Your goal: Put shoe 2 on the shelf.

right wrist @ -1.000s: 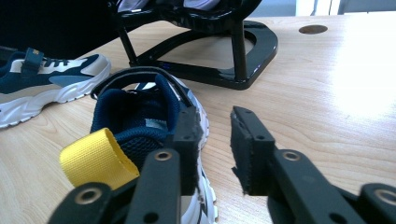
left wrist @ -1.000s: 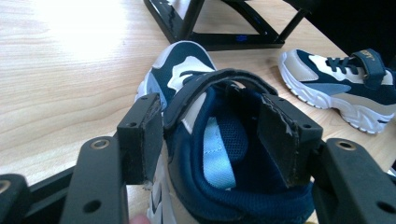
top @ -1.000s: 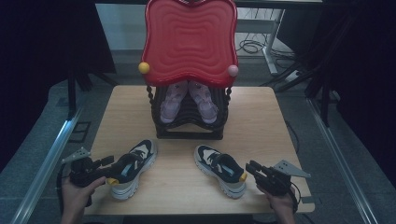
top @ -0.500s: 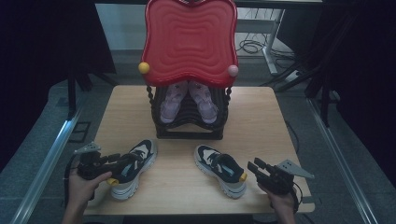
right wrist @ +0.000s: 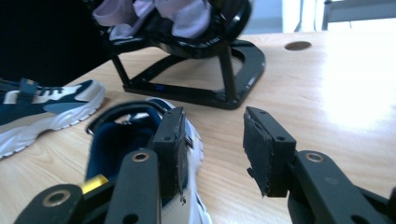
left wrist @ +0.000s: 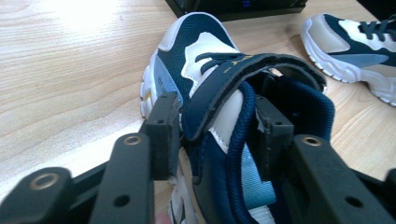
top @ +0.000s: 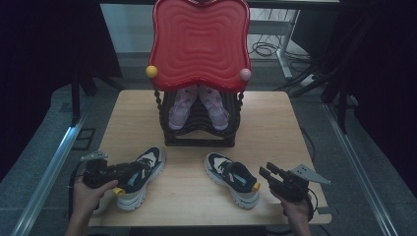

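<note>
Navy-and-white sneakers with strap closures, two of them, sit on the light wooden worktop (top: 275, 123) in front of me, one by each hand. The left shoe (top: 140, 177) lies under my left hand-held gripper (top: 125, 173), with its toe pointing away and a bit right toward the black wire shoe rack (top: 199, 129). The right shoe (top: 231, 178) runs diagonally, toe up-left, heel with the yellow tab toward my right hand-held gripper (top: 263, 173).

Left side first: the jaws have just been closing, and in the left gripper view they straddle the shoe's collar and the navy strap (left wrist: 233, 74). The pads look like they're against the fabric on both sides, so I'd call that a grip on the left shoe (left wrist: 205, 70), or at least right at the point of one. The shoe's long axis runs straight ahead along the jaws, which seems a good line-up for lifting it toward the rack.

Right side isn't there yet. Its jaws stand apart with nothing between them, having just been opening. In the right gripper view the right shoe (right wrist: 140, 140) lies off to the left of the gap, with only the left pad beside the heel. So I reckon that hand needs to shift toward the heel before closing.

The rack already holds a pale pink pair (top: 199, 105) under the red wavy lid (top: 199, 44).
</note>
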`<state>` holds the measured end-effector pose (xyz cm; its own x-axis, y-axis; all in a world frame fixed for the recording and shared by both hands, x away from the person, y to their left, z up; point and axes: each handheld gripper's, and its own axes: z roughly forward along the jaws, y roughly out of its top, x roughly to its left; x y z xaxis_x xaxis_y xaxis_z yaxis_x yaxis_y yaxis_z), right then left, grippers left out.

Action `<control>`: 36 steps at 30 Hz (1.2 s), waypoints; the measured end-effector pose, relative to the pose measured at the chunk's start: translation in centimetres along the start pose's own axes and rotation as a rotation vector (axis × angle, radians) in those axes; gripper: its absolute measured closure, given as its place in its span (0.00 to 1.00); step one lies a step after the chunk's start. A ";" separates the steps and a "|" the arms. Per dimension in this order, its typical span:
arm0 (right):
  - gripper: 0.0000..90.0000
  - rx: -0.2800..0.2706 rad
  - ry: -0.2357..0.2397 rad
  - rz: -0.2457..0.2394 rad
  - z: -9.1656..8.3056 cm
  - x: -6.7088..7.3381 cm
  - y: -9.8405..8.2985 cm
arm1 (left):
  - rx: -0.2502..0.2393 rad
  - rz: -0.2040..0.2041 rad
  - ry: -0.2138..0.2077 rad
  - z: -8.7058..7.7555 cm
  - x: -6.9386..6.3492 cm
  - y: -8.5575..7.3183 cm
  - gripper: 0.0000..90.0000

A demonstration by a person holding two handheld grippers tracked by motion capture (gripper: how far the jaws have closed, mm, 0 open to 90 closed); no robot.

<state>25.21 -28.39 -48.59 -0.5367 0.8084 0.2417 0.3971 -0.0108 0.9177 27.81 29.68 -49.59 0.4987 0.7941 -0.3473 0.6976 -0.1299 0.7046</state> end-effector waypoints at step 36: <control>0.59 0.387 0.239 -0.128 7.4 0.9 3.8 | -0.005 0.014 0.014 0.0 -0.1 -0.1 0.68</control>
<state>31.78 -23.29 -47.18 -0.7374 0.6307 0.2420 0.5410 0.3368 0.7706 27.74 29.60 -49.61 0.5011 0.8004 -0.3290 0.6879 -0.1378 0.7126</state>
